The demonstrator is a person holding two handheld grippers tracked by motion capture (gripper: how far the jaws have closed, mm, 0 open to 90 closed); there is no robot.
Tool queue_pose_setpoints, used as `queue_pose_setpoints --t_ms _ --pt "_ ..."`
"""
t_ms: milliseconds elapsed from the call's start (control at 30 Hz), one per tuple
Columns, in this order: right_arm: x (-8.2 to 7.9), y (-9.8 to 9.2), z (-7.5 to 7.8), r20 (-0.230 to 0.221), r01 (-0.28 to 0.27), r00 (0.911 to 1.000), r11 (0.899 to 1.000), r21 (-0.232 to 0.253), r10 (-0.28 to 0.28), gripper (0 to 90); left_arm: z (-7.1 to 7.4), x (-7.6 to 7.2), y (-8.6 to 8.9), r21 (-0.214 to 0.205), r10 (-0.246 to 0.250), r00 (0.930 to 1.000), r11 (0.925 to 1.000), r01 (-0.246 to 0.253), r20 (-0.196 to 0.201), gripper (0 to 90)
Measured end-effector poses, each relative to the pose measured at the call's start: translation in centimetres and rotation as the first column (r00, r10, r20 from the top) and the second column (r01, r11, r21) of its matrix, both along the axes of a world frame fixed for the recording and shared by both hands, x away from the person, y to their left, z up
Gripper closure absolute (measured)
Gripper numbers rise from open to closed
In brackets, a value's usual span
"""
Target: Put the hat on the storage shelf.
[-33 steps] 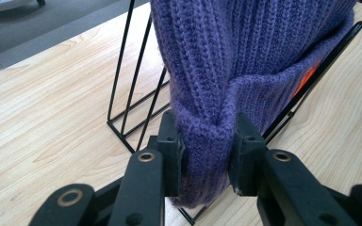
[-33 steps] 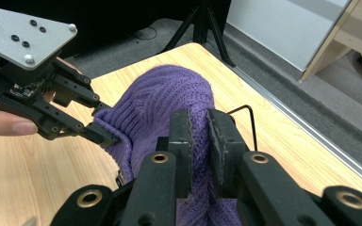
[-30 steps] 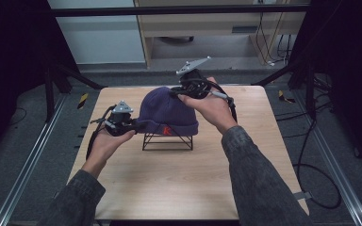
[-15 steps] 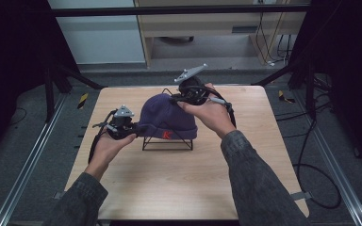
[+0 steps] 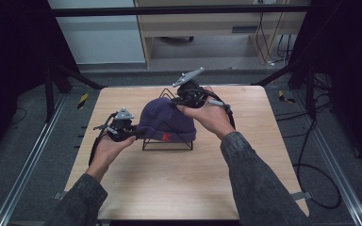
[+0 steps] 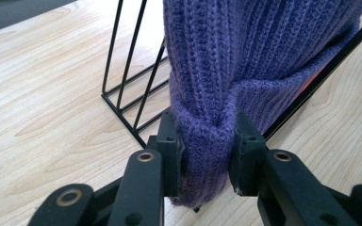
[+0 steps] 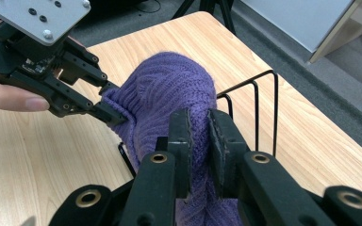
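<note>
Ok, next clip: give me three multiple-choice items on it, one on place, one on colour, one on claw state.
1. Where is the beanie?
A. draped over the black wire rack
B. flat on the table
C. on the floor

2. What colour is the beanie?
A. red
B. purple
C. grey

3. What is the left claw doing?
A. open above the table
B. gripping the rack
C. pinching the beanie's edge

Answers: 1 A, rack wires show beneath the knit; 2 B, purple in all views; 3 C, knit bunched between its jaws, as with the right claw.
</note>
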State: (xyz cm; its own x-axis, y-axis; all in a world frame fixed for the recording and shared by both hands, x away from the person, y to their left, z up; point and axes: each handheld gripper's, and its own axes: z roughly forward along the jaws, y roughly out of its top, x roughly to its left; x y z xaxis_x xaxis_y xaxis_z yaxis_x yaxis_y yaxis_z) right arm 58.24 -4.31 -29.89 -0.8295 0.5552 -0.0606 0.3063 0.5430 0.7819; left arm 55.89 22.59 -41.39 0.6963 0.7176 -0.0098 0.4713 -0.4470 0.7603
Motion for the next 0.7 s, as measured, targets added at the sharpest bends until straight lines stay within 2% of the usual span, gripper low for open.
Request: queue_pose_setpoints --t_ms 267,500,600,700 --pt "0.07 0.21 -0.69 -0.008 -0.005 1.0 1.0 0.002 0.005 78.7 -0.6 -0.11 0.25 -0.001 0.023 0.9997 0.9997 -0.023 -0.008 68.8" --pt "0.19 0.28 -0.75 -0.01 -0.008 0.9999 1.0 0.009 0.008 78.1 -0.5 -0.59 0.13 0.057 0.03 0.9995 0.9979 -0.03 0.001 68.9" --pt "0.11 0.31 -0.66 -0.009 -0.01 0.9999 0.999 0.035 0.01 78.6 -0.64 -0.79 0.19 0.065 0.041 0.9992 0.997 -0.04 -0.004 68.8" --pt "-0.11 0.38 -0.42 -0.005 -0.01 0.9999 0.999 0.038 0.01 78.1 -1.03 -0.95 0.17 0.067 0.045 0.9989 0.9968 -0.044 -0.01 68.7"
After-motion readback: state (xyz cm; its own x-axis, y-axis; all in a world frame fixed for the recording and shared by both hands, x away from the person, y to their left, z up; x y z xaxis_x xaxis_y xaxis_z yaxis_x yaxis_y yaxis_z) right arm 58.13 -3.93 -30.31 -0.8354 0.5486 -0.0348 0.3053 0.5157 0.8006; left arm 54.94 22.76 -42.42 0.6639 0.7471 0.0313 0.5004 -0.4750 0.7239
